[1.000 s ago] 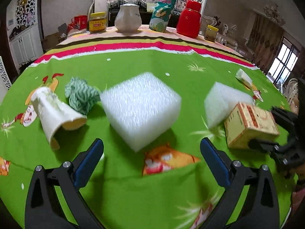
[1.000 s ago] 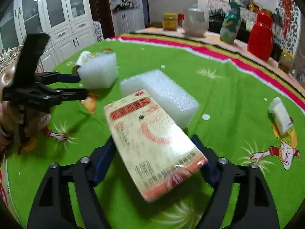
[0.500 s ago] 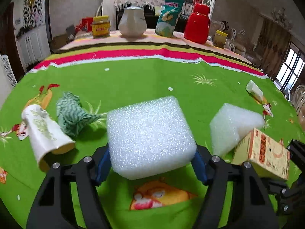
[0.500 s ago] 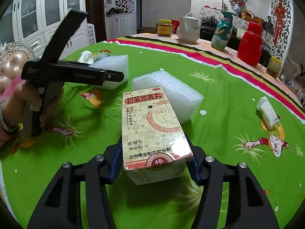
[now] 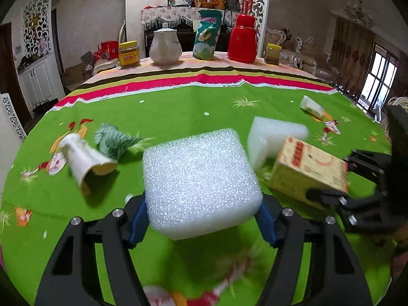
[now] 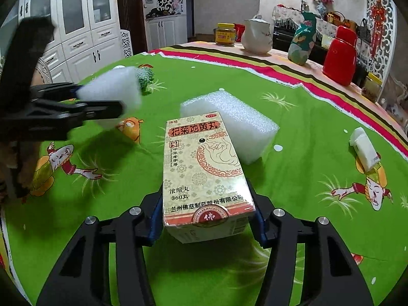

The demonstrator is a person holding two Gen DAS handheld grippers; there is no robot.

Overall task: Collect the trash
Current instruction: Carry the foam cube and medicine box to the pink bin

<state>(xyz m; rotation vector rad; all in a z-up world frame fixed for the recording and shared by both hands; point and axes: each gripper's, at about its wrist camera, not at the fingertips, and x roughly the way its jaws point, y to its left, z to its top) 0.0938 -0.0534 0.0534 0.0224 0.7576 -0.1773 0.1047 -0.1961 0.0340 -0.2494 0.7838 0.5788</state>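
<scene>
Foam block (image 5: pixel 201 183), white, coarse-beaded, sits clamped between the blue pads of the left gripper (image 5: pixel 204 219) and appears lifted clear of the green tablecloth (image 5: pixel 178 107), blurred cloth beneath it. Judged very light, soft and springy: the pads need only a gentle squeeze across its two flat side faces, low and near the middle, since a hard pinch would dent it and a corner hold would let it pivot. Left jaws closed within the last second and now hold steady on the block. Medicine box (image 6: pixel 204 176), cream cardboard with red print, is gripped by the right gripper (image 6: pixel 206 219) across its long sides at the near end; jaws have just been closing, with the box between them. Judged light, fairly stiff but crushable if empty; its glossy faces may slip, so a hold nearer mid-length would balance it better. From the right wrist view, a second foam slab (image 6: pixel 229 125) lies at 12 o'clock, just behind the box, broad and soft, best taken across its narrow width. A small white packet (image 6: pixel 363 150) lies at 3 o'clock, well apart. From the left wrist view, a tipped paper cup (image 5: pixel 84 160) and a crumpled green-striped wrapper (image 5: pixel 112 140) lie at 10 o'clock, close together; both flimsy. Jars, a white teapot (image 5: pixel 165 47) and a red flask (image 5: pixel 242 38) stand at the far edge, 12 o'clock, likely not trash.
</scene>
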